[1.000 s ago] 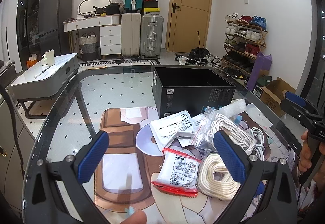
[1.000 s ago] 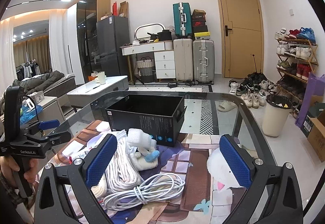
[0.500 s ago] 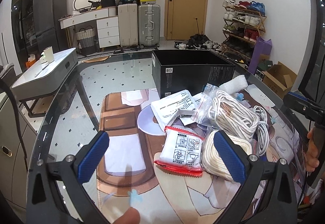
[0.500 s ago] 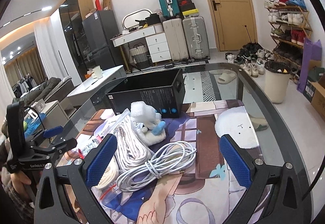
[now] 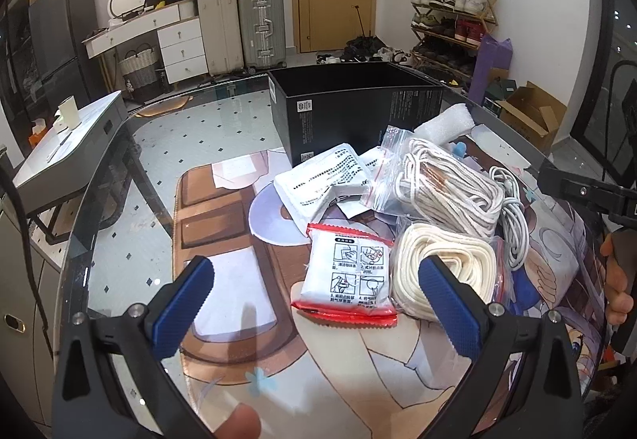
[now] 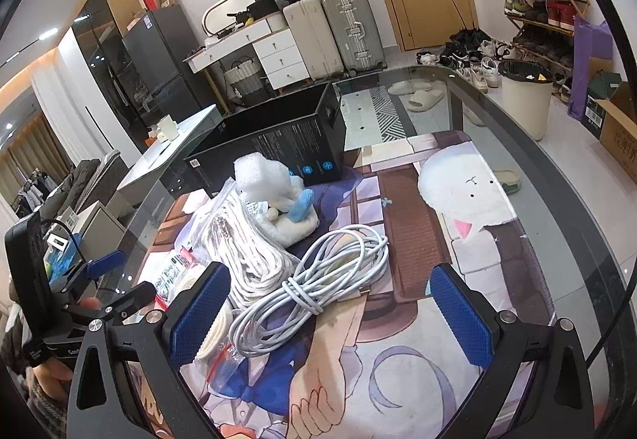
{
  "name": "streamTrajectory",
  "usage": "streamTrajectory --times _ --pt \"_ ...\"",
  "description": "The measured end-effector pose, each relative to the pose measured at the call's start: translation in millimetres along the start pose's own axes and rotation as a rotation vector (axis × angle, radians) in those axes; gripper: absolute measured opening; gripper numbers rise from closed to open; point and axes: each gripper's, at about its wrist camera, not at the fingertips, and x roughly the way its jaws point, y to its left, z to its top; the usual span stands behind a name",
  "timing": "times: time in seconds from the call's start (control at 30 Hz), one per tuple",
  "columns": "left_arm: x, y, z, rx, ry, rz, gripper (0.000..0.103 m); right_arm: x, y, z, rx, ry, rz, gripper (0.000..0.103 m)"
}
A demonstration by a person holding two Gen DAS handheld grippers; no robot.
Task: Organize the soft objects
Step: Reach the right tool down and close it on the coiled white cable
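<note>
The soft things lie in a heap on the picture mat [image 5: 223,279] on my glass table [image 5: 119,176], in front of the black box [image 5: 350,108]. Closest to my left tongs [image 5: 314,295] is the white packet with red edges [image 5: 346,283]; it sits between the two blue tips, nearer the right tip, and nothing is pinched. My left tongs are wide apart and holding nothing. Just beside the packet, touching it, is a bag of flat cream rope [image 5: 446,264], and the right blue tip [image 5: 450,307] covers part of it. Behind these are a bag of thin white rope [image 5: 446,184], a folded white packet with small print [image 5: 322,184], and a white foam roll [image 5: 442,124] that leans near the box. My right tongs [image 6: 330,315] are spread wide too, with nothing in them. The looped white cable [image 6: 318,279] lies between the right tongs' blue tips, closer to the left tip. Past the cable there is the thin rope bag [image 6: 243,244], then a fluffy white toy with a blue bit [image 6: 294,212], with the foam roll [image 6: 258,172] on top of it. The box is open at the top and stands behind the heap. To the left of the heap the mat is bare, and so is the mat to the right of the cable, up to the round table rim [image 6: 557,176]. Each of my tongs can see the other at the side of the heap.
</note>
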Motion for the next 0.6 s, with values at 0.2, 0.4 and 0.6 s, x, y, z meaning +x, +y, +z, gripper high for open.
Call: streamTrajectory --times 0.2,0.4,0.6 --pt "5.9 3.1 2.1 0.051 0.045 -0.038 0.103 10.5 2.0 -1.6 0.026 0.046 -0.012 0.102" --pt "13.4 7.8 2.3 0.075 0.084 -0.081 0.103 22.5 -0.7 -4.5 0.027 0.098 -0.026 0.102" --pt "18.8 10.7 -4.2 0.082 0.114 -0.094 0.103 25.6 0.5 -3.4 -0.01 0.106 -0.054 0.102"
